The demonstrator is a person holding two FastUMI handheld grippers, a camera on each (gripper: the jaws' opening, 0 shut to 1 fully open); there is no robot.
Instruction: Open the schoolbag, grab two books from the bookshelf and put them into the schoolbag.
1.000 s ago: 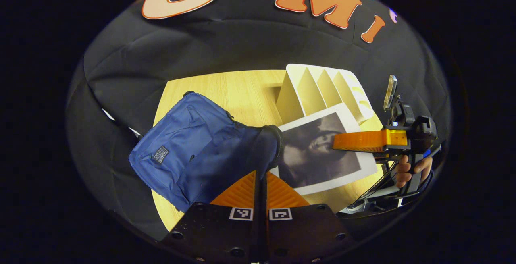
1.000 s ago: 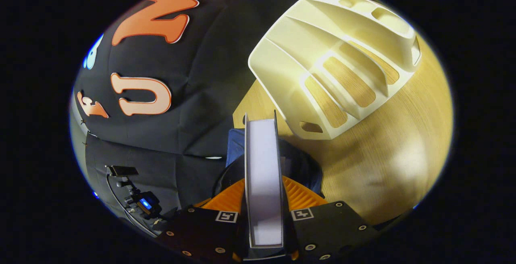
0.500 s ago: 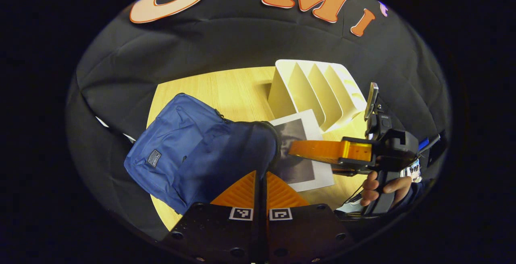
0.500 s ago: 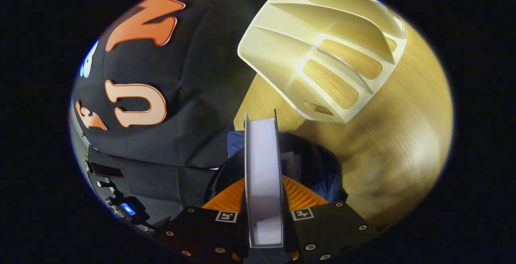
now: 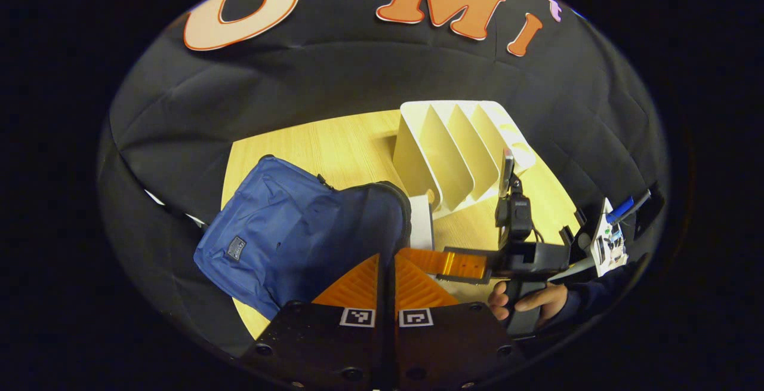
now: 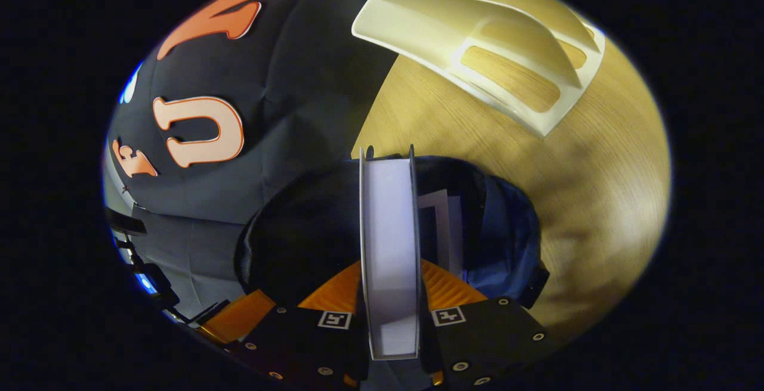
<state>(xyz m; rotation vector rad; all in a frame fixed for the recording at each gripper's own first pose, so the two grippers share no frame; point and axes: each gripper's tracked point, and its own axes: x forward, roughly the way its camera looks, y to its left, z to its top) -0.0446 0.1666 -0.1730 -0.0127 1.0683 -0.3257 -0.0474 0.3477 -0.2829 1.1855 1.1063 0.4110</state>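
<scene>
— Since a second ago, what has changed in the left gripper view?
— Most of the book (image 5: 421, 222) has gone into the schoolbag (image 5: 286, 230); just a pale sliver of it stands at the bag's dark mouth. The right gripper (image 5: 418, 256) has come in close, with a hand (image 5: 528, 301) on its grip. The left gripper (image 5: 386, 280) has its fingers pressed together on the bag's rim, holding the mouth up. The bag lies toward the left edge of the wooden surface (image 5: 340, 146), and the pale bookshelf (image 5: 453, 152) stands near the far right corner.

— And the right gripper view?
— The right gripper (image 6: 389, 286) is clamped on the book (image 6: 388, 248), both fingers against its covers, page edges facing the camera. The book's far end is inside the schoolbag (image 6: 507, 230), whose opening now gapes wide around it. Another book (image 6: 444, 230) already stands in there, just beside it. The bookshelf (image 6: 477, 27) lies beyond, on the surface (image 6: 597, 158).
</scene>
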